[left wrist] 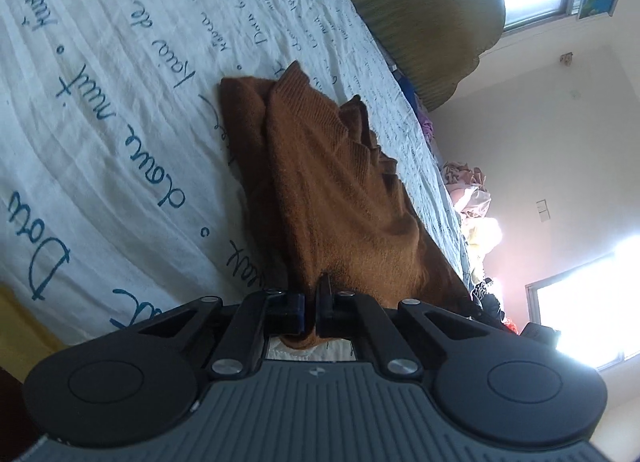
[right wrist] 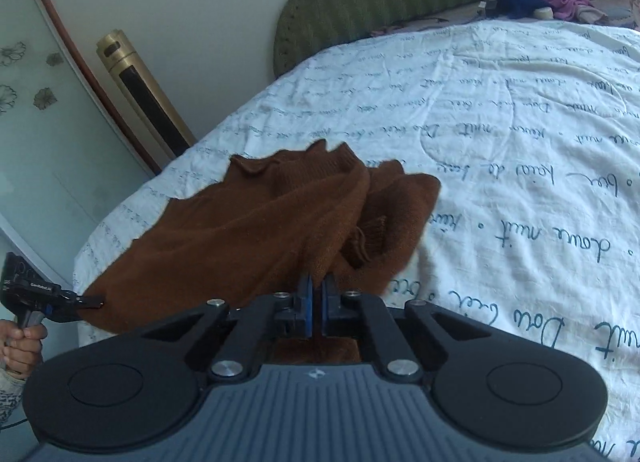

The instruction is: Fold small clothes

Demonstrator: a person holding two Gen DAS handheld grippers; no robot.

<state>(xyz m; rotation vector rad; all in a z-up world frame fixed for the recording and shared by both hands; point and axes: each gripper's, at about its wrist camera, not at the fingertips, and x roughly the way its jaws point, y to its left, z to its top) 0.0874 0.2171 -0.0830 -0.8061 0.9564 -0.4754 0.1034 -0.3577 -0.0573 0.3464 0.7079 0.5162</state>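
We pinch the rust-brown knitted sweater (right wrist: pixel 248 234) with both left tongs (left wrist: pixel 311 294) and right tongs (right wrist: pixel 316 290), clamped along its near hem to lift a fold off the bed (right wrist: pixel 520 142).

Two matching black claws, a patterned cuff on my left wrist

My left claw (left wrist: pixel 311 294) has black fingers with blue pads, black linkage bars pinned by silver round-headed screws, two round black discs either side and a ribbed grey body with a small pale emblem at its middle. My right claw (right wrist: pixel 316 294) is built the same, its blue pads plainer to see. From the right wrist view the left claw (right wrist: pixel 94 302) shows side-on, black with small white lettering on its body, and my left hand (right wrist: pixel 22 346) wears a dark-and-white patterned cuff.
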